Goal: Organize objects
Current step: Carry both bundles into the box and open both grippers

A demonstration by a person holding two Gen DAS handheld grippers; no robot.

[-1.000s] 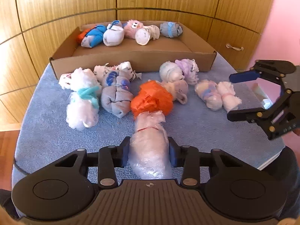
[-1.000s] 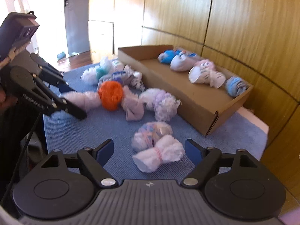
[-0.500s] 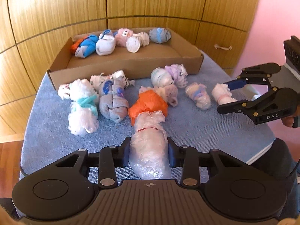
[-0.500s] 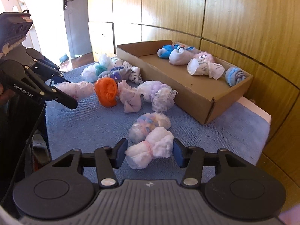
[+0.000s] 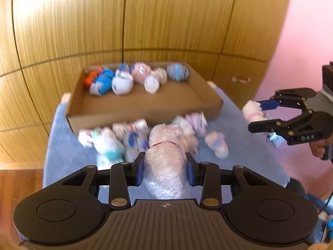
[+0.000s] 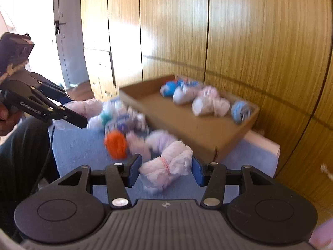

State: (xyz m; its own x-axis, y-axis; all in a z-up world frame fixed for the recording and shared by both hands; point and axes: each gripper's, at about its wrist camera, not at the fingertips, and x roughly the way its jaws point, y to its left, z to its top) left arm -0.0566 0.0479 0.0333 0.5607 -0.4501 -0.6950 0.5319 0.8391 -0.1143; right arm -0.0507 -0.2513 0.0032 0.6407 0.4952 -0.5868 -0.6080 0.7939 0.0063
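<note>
My left gripper (image 5: 165, 167) is shut on a pale pink bundle wrapped in clear plastic (image 5: 165, 158), tied with a red band and held above the blue cloth. My right gripper (image 6: 165, 171) is shut on a fluffy white bundle with a pink band (image 6: 168, 163), also lifted. Each gripper shows in the other's view: the right gripper (image 5: 260, 113) with its white bundle (image 5: 251, 111), the left gripper (image 6: 70, 112) with its pink bundle (image 6: 85, 107). Behind stands an open cardboard box (image 5: 143, 109) with several rolled bundles (image 5: 122, 83) along its back wall. Several more bundles (image 5: 116, 143), blurred, lie in front of it.
The blue cloth (image 5: 62, 145) covers a small table with edges close on the left and right. Wooden panelled walls (image 5: 166, 20) rise right behind the box. An orange bundle (image 6: 115, 143) lies among the loose ones. A person's hand (image 5: 317, 148) holds the right gripper.
The right gripper closed on the white bundle. Both grippers then rose off the cloth with their bundles, so the table and box now look lower and farther.
</note>
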